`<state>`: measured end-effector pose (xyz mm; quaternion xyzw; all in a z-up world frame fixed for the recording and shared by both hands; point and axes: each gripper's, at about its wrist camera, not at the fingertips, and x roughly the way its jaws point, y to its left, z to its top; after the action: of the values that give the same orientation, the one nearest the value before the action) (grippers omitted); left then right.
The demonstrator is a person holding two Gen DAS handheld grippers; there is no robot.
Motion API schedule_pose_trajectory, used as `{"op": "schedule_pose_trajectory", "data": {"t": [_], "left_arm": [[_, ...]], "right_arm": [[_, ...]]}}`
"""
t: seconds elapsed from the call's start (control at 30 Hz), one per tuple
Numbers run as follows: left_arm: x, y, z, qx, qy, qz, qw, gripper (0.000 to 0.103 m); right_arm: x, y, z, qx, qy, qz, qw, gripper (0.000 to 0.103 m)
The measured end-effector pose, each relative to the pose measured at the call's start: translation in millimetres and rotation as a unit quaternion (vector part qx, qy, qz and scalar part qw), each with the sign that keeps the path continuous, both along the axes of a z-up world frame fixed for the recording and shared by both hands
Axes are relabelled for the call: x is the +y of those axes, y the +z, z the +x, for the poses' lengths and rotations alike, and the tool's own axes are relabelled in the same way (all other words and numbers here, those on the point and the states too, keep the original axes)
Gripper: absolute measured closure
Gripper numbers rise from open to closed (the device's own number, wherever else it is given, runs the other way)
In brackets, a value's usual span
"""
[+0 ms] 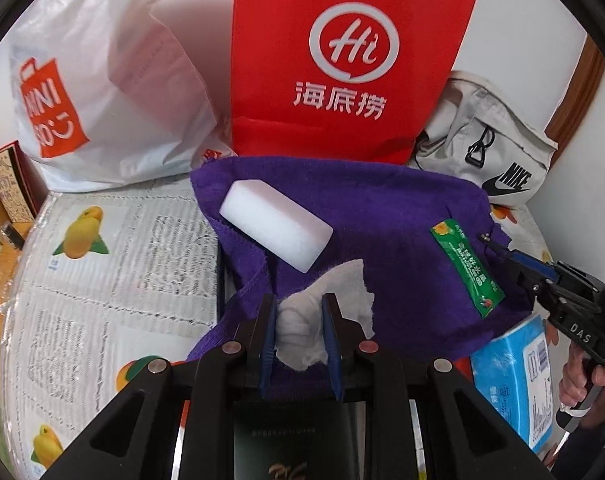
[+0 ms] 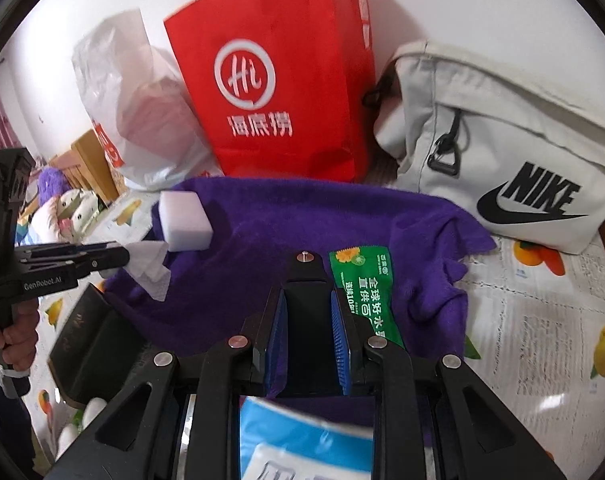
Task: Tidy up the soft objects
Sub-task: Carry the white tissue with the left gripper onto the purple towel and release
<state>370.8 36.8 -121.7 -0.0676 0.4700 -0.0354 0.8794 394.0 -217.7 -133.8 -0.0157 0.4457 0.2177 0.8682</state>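
A purple towel (image 1: 382, 232) lies spread over a box on the table; it also shows in the right wrist view (image 2: 294, 224). A white sponge block (image 1: 276, 224) rests on its far left part, seen too in the right wrist view (image 2: 184, 220). My left gripper (image 1: 300, 316) is shut on a crumpled white tissue (image 1: 322, 320) just above the towel's near edge; the tissue also shows in the right wrist view (image 2: 148, 262). A green sachet (image 1: 466, 266) lies on the towel's right side (image 2: 362, 292). My right gripper (image 2: 308, 320) is open and empty, low over the towel beside the sachet.
A red paper bag (image 1: 342, 60), a white plastic bag (image 1: 102, 92) and a white Nike pouch (image 2: 502, 160) stand along the wall behind. A blue tissue pack (image 1: 514, 380) lies at the near right. A dark box (image 2: 90, 344) sits under the towel. The tablecloth (image 1: 122, 260) has fruit prints.
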Motion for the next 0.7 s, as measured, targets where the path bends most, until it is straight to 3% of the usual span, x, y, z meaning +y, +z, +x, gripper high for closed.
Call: {"op": "schedule_pose_trajectory", "data": {"t": [0.23, 0.7], "left_arm": [[-5, -16, 16, 0.025, -0.009, -0.006, 0.9996, 0.082], [-1, -28, 25, 0.050, -0.003, 0.011, 0.9987, 0.078]], "right_arm": [[2, -21, 16, 0.044, 0.020, 0.003, 0.999, 0.079], [7, -42, 32, 0.091, 0.020, -0.023, 0.995, 0.079]]}}
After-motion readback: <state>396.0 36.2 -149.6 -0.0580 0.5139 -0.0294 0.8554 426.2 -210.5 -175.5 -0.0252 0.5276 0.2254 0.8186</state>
